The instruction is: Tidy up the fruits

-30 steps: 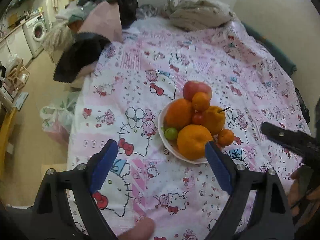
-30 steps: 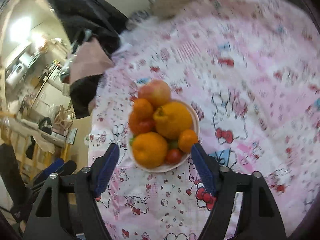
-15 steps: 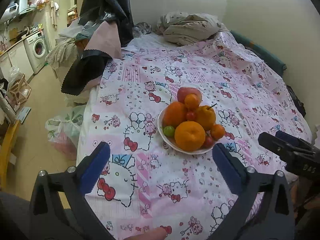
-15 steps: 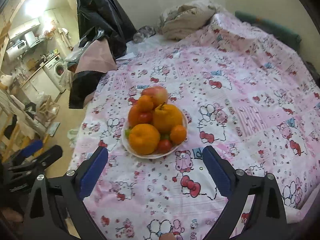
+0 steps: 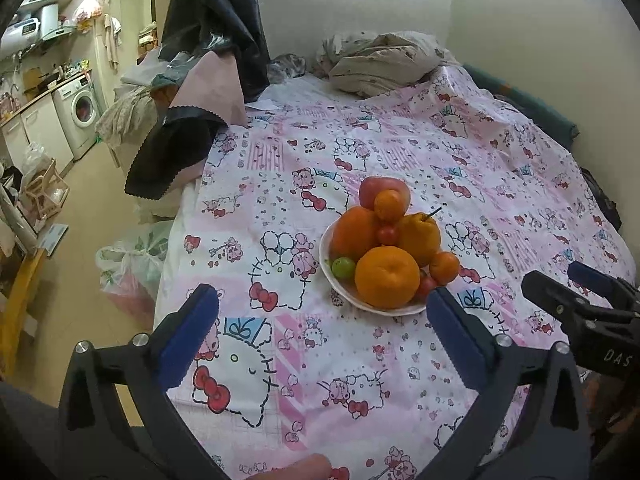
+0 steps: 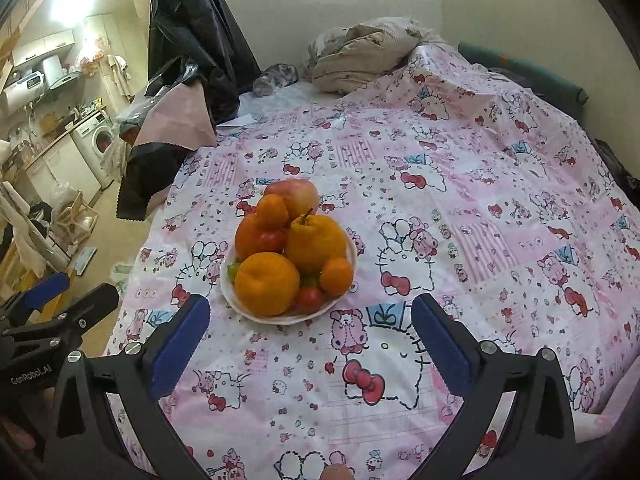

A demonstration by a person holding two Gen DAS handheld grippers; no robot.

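Both grippers, left gripper point(image 5: 322, 322) and right gripper point(image 6: 310, 330), hung wide open near the fruit plate point(image 5: 340, 294) on the bed point(image 5: 400, 144).

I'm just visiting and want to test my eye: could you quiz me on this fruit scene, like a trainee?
1. True or false: the left gripper is holding a fruit.
2. Where does the green fruit lie: A) on the bedsheet, B) in the white plate, C) on the floor?
3. What red-pink fruit sits at the far side of the pile?

Key:
1. False; both it and the right gripper are open and hold nothing.
2. B.
3. The apple.
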